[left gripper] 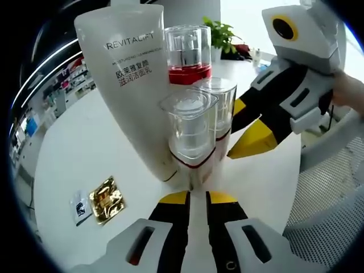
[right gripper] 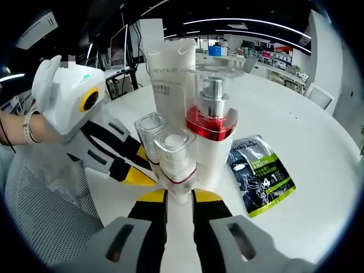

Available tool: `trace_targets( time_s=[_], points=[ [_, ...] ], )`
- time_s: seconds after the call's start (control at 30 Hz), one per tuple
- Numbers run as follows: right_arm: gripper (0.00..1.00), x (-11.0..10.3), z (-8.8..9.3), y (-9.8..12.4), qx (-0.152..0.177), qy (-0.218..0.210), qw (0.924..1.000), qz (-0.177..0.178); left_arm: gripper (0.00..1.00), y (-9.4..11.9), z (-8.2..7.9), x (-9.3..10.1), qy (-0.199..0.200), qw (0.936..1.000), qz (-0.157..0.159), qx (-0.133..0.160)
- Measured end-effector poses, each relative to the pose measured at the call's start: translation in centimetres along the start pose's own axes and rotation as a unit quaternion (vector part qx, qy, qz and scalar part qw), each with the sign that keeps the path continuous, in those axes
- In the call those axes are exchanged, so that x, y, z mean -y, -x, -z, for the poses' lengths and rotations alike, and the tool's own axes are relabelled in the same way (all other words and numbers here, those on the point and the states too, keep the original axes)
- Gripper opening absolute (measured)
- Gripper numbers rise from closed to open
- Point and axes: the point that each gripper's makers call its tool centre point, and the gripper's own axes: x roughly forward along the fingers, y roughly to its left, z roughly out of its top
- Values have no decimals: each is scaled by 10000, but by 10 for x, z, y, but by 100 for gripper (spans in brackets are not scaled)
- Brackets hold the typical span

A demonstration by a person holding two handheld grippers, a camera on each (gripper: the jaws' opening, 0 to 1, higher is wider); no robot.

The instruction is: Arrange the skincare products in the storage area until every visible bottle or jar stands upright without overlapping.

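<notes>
As seen from the left gripper view, the left hand-held gripper (left gripper: 197, 199) is clenched on a small clear-capped bottle (left gripper: 191, 133) standing on the white worktop (left gripper: 85, 148) — beside it a white tube (left gripper: 128, 74), a red-collared pump bottle (left gripper: 188, 54) and another small bottle (left gripper: 219, 105). A gold sachet (left gripper: 106, 199) lies apart.

Right gripper view: the right hand-held gripper (right gripper: 179, 199) grasps a small bottle (right gripper: 177, 162) — a dark green-edged sachet (right gripper: 260, 173) lies near.
</notes>
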Motion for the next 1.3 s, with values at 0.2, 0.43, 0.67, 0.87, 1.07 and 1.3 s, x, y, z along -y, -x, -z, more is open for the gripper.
trace_targets(
  time_s=[0.2, 0.43, 0.67, 0.87, 1.07, 1.3],
  points=[
    [17, -4, -3, 5, 80, -2, 10000, 11, 10, 8, -3, 1, 49, 9999, 84, 127],
    [21, -7, -3, 13, 104, 45, 9999, 59, 14, 22, -6, -2, 59, 9997, 34, 251],
    [26, -9, -8, 21, 199, 23, 9997, 120, 17, 34, -4, -3, 168, 9993, 25, 331],
    [34, -11, -11, 27, 227, 7, 9996, 143, 25, 45, -2, -3, 208, 9990, 2, 407],
    [41, -18, -16, 35, 259, 5, 9996, 132, 33, 57, 1, -4, 279, 9985, -23, 462],
    [48, -24, -22, 42, 311, -32, 9994, 123, 42, 73, -1, -8, 367, 9978, -118, 543]
  ],
)
